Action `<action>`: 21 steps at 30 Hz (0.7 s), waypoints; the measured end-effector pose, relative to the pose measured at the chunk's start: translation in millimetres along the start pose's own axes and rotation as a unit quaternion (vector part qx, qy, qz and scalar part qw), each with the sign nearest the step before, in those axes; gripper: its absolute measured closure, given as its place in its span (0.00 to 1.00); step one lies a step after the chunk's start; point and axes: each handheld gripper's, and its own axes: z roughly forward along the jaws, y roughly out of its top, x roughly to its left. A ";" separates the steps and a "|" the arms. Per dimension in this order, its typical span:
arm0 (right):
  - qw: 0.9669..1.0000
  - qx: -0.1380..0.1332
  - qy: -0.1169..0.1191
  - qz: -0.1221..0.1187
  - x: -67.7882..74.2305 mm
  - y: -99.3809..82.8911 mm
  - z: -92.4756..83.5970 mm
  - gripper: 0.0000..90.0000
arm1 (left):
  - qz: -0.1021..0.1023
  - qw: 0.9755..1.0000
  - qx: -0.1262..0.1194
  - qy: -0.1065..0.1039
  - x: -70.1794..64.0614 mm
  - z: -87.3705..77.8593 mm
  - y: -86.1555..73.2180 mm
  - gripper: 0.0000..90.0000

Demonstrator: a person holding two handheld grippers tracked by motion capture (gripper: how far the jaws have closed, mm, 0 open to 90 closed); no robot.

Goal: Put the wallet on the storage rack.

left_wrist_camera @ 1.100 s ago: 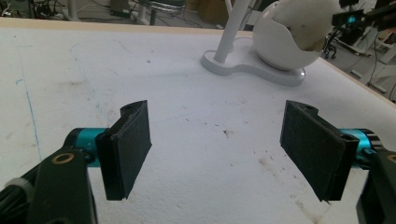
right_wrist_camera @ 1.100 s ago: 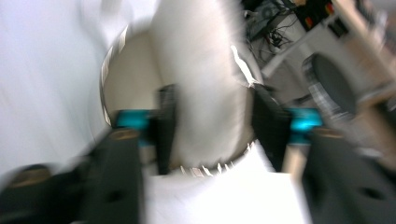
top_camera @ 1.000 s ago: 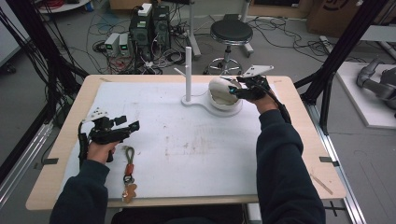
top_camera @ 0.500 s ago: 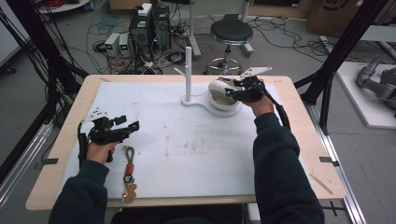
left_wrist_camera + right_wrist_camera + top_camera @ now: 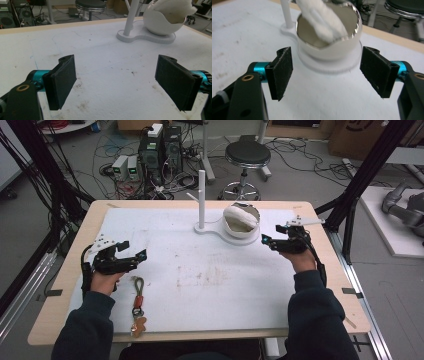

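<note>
A white egg-shaped bowl (image 5: 241,222) stands on a white base (image 5: 220,234) beside an upright white post (image 5: 201,195) at the back middle of the table. A white cloth (image 5: 322,17) lies inside the bowl (image 5: 329,45), partly over its rim. My right gripper (image 5: 265,240) hovers just right of the bowl, open, with nothing between its pads (image 5: 280,72). My left gripper (image 5: 139,255) stays at the left of the table, open and empty, its pads (image 5: 62,80) pointing toward the distant bowl (image 5: 160,22) and post (image 5: 131,17).
A key ring with a brown strap and a tag (image 5: 137,305) lies near the front left, just right of my left forearm. The white mat (image 5: 210,280) covers the wooden table (image 5: 65,285). A stool (image 5: 245,155) and cabling stand beyond the far edge.
My right gripper has drawn back from the bowl, toward the right and nearer the person, and now stands open. The cloth stays in the bowl. The left gripper has not moved.
</note>
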 end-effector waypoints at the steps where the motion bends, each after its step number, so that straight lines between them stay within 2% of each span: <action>1: 1.000 0.000 0.000 0.000 0.0 0.0 0.0 0.30 | 0.004 1.000 0.000 0.002 -0.4 -0.1 0.0 0.19; 3: 1.000 0.014 -0.016 0.001 4.1 -19.9 -8.1 0.28 | 0.012 1.000 -0.001 0.006 -0.4 -1.0 -0.5 0.19; 6: 0.999 0.020 -0.034 0.000 7.5 -37.5 -12.7 0.24 | -0.001 1.000 -0.007 0.008 1.7 -2.5 -1.8 0.19; 10: 0.999 0.022 -0.042 0.006 9.8 -51.4 -12.9 0.24 | -0.010 1.000 -0.011 0.008 2.6 -3.5 -2.5 0.19; 19: 0.999 0.015 -0.045 0.004 12.7 -50.7 -15.6 0.24 | -0.023 1.000 -0.011 0.005 2.0 -6.2 -2.8 0.19; 21: 0.999 0.010 -0.048 -0.002 13.2 -50.0 -16.3 0.24 | -0.019 1.000 -0.009 0.005 2.0 -6.4 -3.6 0.19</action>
